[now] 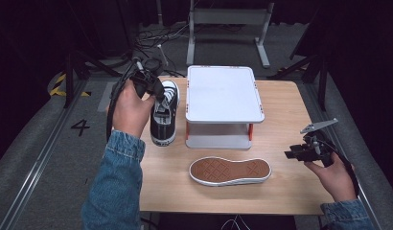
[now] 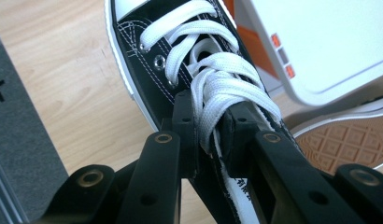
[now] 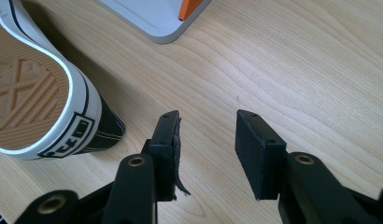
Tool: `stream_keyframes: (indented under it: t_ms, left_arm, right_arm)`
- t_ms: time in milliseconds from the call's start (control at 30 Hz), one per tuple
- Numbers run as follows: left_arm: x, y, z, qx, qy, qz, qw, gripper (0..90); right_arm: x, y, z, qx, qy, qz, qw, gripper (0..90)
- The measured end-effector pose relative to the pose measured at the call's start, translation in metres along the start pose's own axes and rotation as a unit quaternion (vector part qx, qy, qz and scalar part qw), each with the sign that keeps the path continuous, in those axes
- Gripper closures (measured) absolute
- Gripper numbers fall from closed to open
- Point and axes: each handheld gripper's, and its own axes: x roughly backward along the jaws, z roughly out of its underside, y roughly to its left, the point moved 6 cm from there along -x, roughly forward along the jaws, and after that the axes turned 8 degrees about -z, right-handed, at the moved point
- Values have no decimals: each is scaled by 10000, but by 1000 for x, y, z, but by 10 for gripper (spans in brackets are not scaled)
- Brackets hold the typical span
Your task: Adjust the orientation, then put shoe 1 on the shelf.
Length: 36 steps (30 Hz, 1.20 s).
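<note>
Left gripper [image 2: 210, 135] jaws nearly closed, pinching the white laces [image 2: 217, 88] of the upright shoe [image 1: 164, 115], upper left of the high view, probably to lift or steady it; right gripper [image 3: 206, 149] jaws wide open, holding nothing, low over bare wooden surface [image 3: 297, 70], likely waiting; second shoe [image 1: 229, 171] on its side, sole showing, low in the middle; white stand [image 1: 224, 96] just beside the upright shoe.

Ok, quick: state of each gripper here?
Left gripper: shut on the white laces of the upright black canvas sneaker.
Right gripper: open, holding nothing.
</note>
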Motion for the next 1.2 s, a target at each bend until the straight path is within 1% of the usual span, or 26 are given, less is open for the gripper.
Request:
stream_keyframes:
  t_ms: [100,167,200,233,267,300,333,367,433,533,667,733,833,900,933,967,1000,1033,1100,1200]
  left_arm:
    - [8,-3,-8,27,-48,-96,9999,787]
    - [13,-6,-15,9,-90,-97,9999,787]
    - [16,-7,-18,-49,-134,-88,9999,787]
    - [16,-7,-18,-49,-134,-88,9999,787]
    - [19,-9,-22,0,-176,-82,9998,787]
    - [21,-10,-25,-35,-222,-76,9997,787]
    - [23,-13,-28,-14,-243,-76,9997,787]
    - [25,-15,-32,-66,-280,-100,9995,787]
    - [29,-21,-40,-90,-333,-99,9994,787]
    - [31,-29,-52,-97,-356,-38,9993,787]
    - [30,-40,-65,-143,-297,4,9995,787]
    - [29,-45,-73,-155,-321,17,9994,787]
    - [28,-52,-83,-158,-357,82,9992,787]
    - [27,-58,-91,-124,-406,120,9990,787]
    - [26,-60,-95,-154,-449,123,9988,787]
    - [24,-62,-99,-118,-480,141,9987,787]
    - [21,-65,-103,-133,-488,145,9986,787]
    - [21,-65,-103,-133,-488,145,9986,787]
    - [16,-70,-109,-121,-470,179,9987,787]
    - [9,-74,-116,-57,-424,146,9990,787]
  right_arm:
    - [1,0,0,-11,-12,1,10000,611]
    - [3,-1,0,8,-27,3,10000,611]
    - [3,0,0,1,-28,-5,10000,611]
    - [3,0,0,1,-28,-5,10000,611]
    - [3,0,0,9,-35,-8,10000,611]
    - [4,0,0,22,-52,-4,10000,611]
    - [4,0,0,15,-44,-9,10000,611]
    - [3,1,0,19,-42,-13,10000,611]
    - [3,2,0,44,-25,-11,10000,611]
    - [3,2,0,30,-34,-22,10000,611]
    - [5,2,-2,59,-80,-22,9999,611]
    - [6,2,-3,69,-124,-39,9999,612]
    - [6,1,-1,51,-94,-59,9999,611]
    - [6,1,-1,44,-86,-65,9999,612]
    - [6,0,-1,61,-98,-61,9999,612]
    - [7,1,-1,56,-107,-63,9999,612]
    - [7,1,-1,45,-138,-78,9999,611]
    - [8,1,-1,53,-129,-78,9999,611]
    - [8,1,-1,38,-127,-79,9999,611]
    - [9,1,-1,33,-131,-79,9999,612]
